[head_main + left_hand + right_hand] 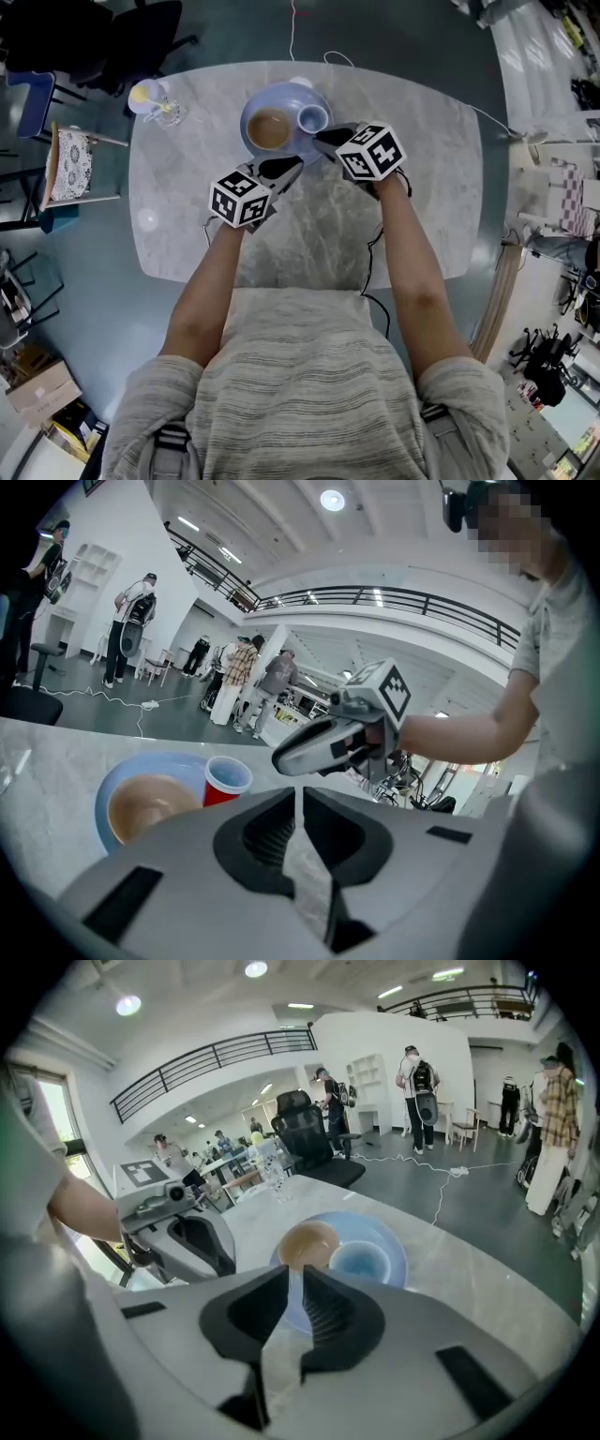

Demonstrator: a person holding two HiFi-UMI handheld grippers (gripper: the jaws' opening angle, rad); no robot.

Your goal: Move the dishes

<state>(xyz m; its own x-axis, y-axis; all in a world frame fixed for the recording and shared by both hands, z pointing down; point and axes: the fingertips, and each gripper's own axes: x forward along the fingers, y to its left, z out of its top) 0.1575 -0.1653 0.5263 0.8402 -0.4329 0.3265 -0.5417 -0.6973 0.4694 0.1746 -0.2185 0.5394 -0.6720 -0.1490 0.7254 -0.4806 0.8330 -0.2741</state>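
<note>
A light blue plate [281,95] lies at the far middle of the grey marble table [431,187]. On it stand a brown bowl [270,128] and a small cup [312,118], red outside and blue inside. My left gripper [287,168] hovers just short of the plate's near rim, jaws together and empty. My right gripper [325,140] is at the plate's right rim beside the cup, jaws also together and empty. In the left gripper view the plate [111,785], bowl [145,804] and cup [226,780] sit ahead to the left. The right gripper view shows the plate [389,1238], bowl [307,1242] and cup [361,1261] straight ahead.
A clear glass with something yellow in it [154,100] stands at the table's far left corner. A chair with a patterned cushion [70,165] is beside the table's left edge. Dark office chairs [131,37] stand beyond. People stand far off in the hall.
</note>
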